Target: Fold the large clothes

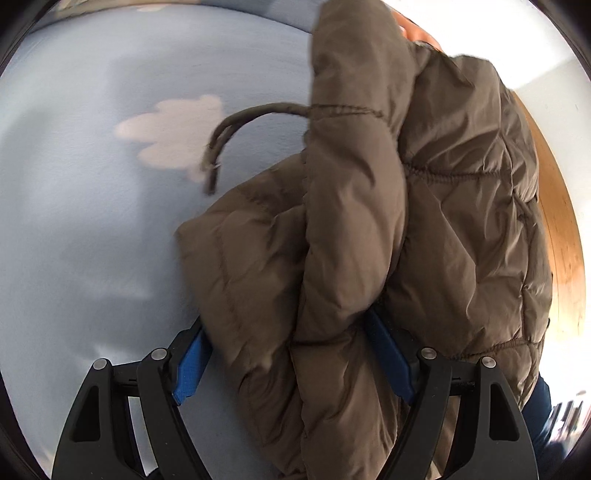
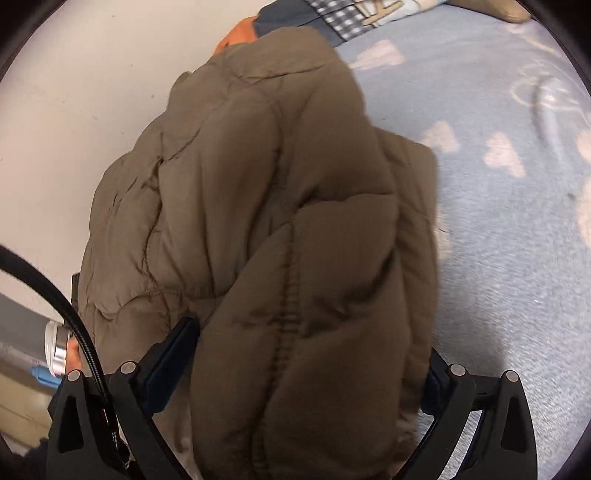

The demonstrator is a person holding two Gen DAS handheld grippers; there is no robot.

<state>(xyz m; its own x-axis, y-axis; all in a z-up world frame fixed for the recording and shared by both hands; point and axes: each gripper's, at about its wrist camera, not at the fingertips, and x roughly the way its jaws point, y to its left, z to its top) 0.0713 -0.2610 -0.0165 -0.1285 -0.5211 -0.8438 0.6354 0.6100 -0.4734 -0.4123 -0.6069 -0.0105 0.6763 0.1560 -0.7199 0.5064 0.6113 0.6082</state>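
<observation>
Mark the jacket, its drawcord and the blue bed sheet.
jacket (image 2: 280, 229), right wrist view, quilted middle panel.
drawcord (image 1: 236, 122), left wrist view, dangling loop.
blue bed sheet (image 1: 85, 229), left wrist view, bare patch left of the jacket.

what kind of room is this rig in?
Most likely a bedroom, at a bed. A brown puffer jacket lies on a light blue blanket printed with white clouds, bedding with a checked pattern is bunched at the far end, and a plain white wall runs alongside.
</observation>
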